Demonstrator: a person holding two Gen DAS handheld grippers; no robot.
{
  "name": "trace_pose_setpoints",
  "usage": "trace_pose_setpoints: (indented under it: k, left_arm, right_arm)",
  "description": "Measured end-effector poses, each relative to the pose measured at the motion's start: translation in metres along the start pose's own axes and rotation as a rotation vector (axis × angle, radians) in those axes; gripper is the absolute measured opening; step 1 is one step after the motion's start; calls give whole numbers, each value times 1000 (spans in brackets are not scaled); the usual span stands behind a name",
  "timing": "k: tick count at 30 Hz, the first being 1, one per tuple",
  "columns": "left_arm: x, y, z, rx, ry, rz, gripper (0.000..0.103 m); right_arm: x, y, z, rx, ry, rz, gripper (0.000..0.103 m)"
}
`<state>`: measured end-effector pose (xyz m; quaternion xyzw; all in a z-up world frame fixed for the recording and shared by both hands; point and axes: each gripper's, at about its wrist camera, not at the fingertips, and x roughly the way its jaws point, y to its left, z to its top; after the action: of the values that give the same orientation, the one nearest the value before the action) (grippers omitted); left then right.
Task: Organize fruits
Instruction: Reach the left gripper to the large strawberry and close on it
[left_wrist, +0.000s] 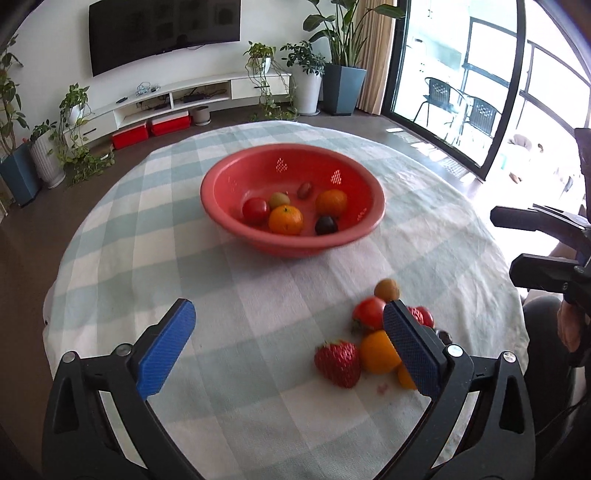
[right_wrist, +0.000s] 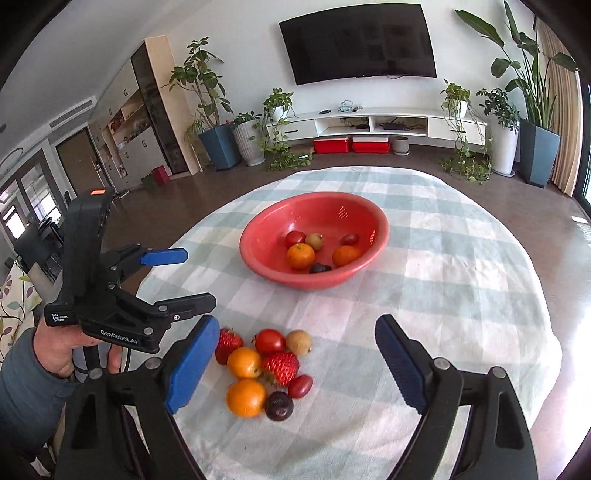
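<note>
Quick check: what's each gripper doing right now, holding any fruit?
Left gripper: open, fingers wide apart, nothing between them.
Right gripper: open, empty, above the loose fruit on the table.

Red bowl (right_wrist: 314, 280), blue-and-white checked tablecloth (right_wrist: 461, 295), blue-padded tools.
</note>
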<state>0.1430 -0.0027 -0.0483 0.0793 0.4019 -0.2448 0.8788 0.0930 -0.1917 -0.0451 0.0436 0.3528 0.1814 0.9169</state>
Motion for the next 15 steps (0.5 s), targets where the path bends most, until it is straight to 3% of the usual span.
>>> trace_pose_setpoints:
  k: [6,15]
  left_arm:
    - [10,-6,-40,-29,94,-4,103]
    - [29,-11,-46,27,138,-31,102]
  right_arm:
    - [-4,12,-40,-8,44,20,88]
    - [-2,12,-60,31,74,28,86]
